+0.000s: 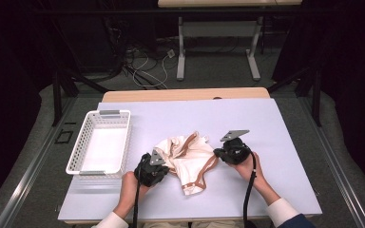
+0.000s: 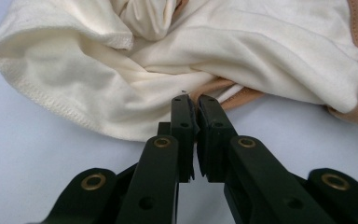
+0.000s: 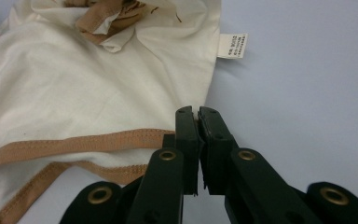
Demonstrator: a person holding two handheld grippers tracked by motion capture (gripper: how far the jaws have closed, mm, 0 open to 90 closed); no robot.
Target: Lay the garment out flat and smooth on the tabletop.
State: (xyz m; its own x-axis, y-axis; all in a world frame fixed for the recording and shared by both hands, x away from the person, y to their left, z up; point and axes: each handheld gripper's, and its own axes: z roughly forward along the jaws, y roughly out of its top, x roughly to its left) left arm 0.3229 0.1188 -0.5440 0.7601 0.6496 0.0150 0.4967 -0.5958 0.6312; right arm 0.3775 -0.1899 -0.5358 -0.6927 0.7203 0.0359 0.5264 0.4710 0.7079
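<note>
With the garment (image 1: 188,159) crumpled mid-tabletop (image 1: 275,123), the left claw (image 2: 194,99) and right claw (image 3: 194,110) each pinch only a thin hem edge, so uneven pulling may slip the fabric free.

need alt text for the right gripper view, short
The right claw, its two black jaws nearly closed, pinches the corner of a cream garment where its tan-trimmed hem ends. The garment lies crumpled on a pale lavender table, with a small white care label sticking out from its side edge.
</note>
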